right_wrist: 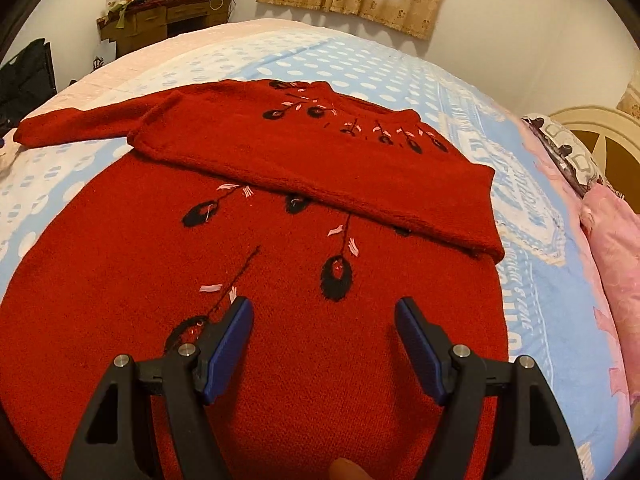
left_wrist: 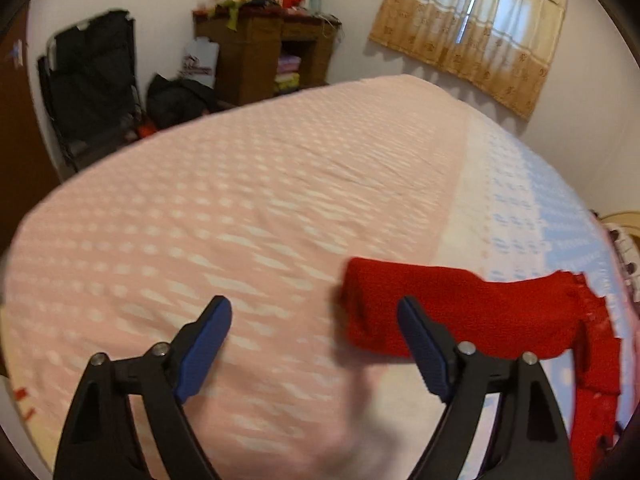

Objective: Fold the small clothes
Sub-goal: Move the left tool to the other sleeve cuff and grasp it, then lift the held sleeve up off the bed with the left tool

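Both pairs of jaws stand spread wide with nothing between them. The left gripper (left_wrist: 314, 308) hovers over the pink half of the bed cover (left_wrist: 240, 208), and the right gripper (right_wrist: 324, 308) hangs above the lower body of the red sweater (right_wrist: 280, 280).

The sweater lies flat on the blue dotted half of the cover, toward the bed's pillow end. One sleeve (right_wrist: 320, 160) is folded across its chest; the other sleeve (left_wrist: 460, 308) stretches out toward the pink half, its cuff just beside the left gripper's right finger.

Beyond the bed's far edge stand a cluttered wooden desk (left_wrist: 264, 52), a black folding chair (left_wrist: 92, 84) and a dark bag (left_wrist: 180, 98) on the floor, with a tan curtain (left_wrist: 472, 28) on the wall. None of it lies in the way of either gripper.

Only the right view shows the sweater's body with its black and pink embroidery (right_wrist: 338, 278), along with the pink pillows (right_wrist: 612, 248) and a rounded headboard (right_wrist: 596, 132). The left view catches just the outstretched sleeve and a strip of the sweater's edge.
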Demonstrator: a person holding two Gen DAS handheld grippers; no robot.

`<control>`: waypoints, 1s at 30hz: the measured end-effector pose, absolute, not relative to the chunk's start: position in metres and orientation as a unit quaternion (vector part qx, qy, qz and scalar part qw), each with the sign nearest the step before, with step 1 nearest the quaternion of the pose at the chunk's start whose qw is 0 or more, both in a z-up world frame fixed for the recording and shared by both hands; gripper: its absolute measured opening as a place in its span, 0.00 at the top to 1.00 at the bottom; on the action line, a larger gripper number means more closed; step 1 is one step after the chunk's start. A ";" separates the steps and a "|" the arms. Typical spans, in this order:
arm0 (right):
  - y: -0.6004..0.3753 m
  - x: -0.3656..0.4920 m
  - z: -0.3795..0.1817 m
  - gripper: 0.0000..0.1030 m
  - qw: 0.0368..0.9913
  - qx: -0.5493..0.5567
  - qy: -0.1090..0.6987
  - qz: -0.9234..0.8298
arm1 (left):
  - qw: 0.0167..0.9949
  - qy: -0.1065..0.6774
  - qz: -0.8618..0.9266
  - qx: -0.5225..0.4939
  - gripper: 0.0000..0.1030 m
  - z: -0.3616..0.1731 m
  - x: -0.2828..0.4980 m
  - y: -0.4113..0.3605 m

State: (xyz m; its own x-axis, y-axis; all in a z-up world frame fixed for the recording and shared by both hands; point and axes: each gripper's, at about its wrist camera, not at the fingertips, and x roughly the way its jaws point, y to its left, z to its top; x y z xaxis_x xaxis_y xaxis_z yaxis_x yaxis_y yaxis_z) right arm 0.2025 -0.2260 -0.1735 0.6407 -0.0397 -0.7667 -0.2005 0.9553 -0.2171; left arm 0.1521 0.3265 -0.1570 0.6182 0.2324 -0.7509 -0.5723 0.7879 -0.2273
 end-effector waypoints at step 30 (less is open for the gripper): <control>-0.218 0.198 -0.177 0.27 0.896 -0.159 0.414 0.031 | 0.881 0.325 0.166 -0.301 0.90 -0.124 0.173 0.311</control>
